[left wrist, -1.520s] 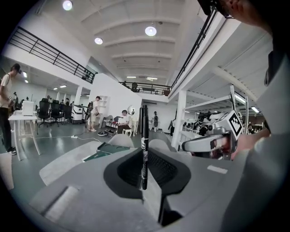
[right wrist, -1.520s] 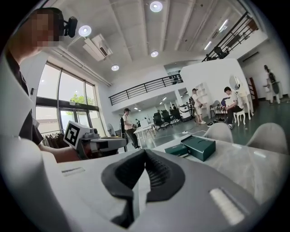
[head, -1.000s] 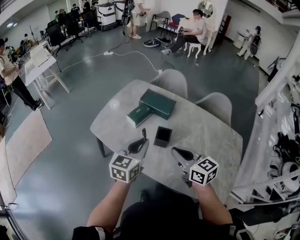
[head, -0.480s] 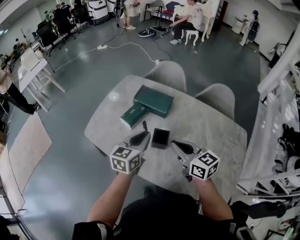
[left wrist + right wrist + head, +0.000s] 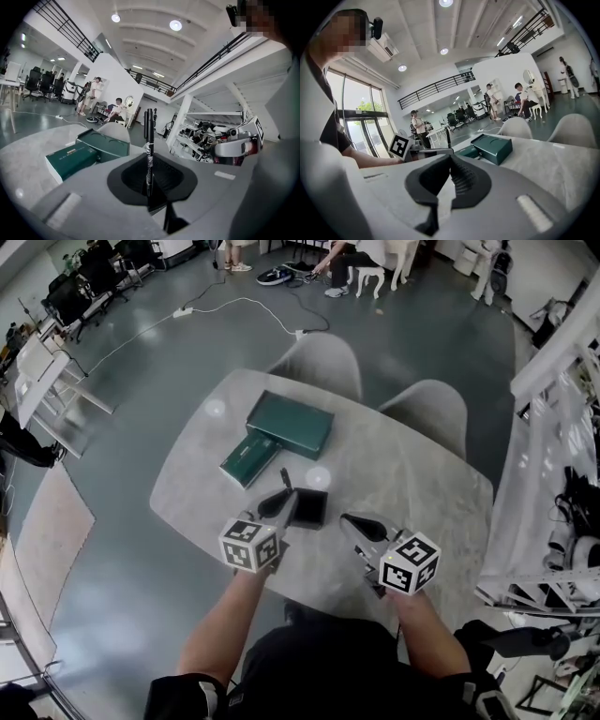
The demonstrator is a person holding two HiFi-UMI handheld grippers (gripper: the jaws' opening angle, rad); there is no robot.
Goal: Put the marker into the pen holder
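Observation:
A black marker [image 5: 284, 481] stands upright between the jaws of my left gripper [image 5: 277, 506], which is shut on its lower part. In the left gripper view the marker [image 5: 149, 150] rises straight up from the dark pads. The black square pen holder [image 5: 308, 509] stands on the table just right of that gripper, its open top facing up. My right gripper [image 5: 360, 525] hovers right of the holder, jaws shut with nothing between them [image 5: 449, 180]. The left gripper's marker cube [image 5: 399, 146] shows in the right gripper view.
Two dark green boxes [image 5: 290, 424] [image 5: 248, 458] lie on the round marble table [image 5: 412, 512] beyond the holder. Two grey chairs [image 5: 323, 367] stand at the far side. People and office furniture are far off on the grey floor.
My left gripper with the marker has moved closer to the pen holder, now right beside its left edge. The head camera has tilted, so the table sits lower-left. The right gripper has barely moved.

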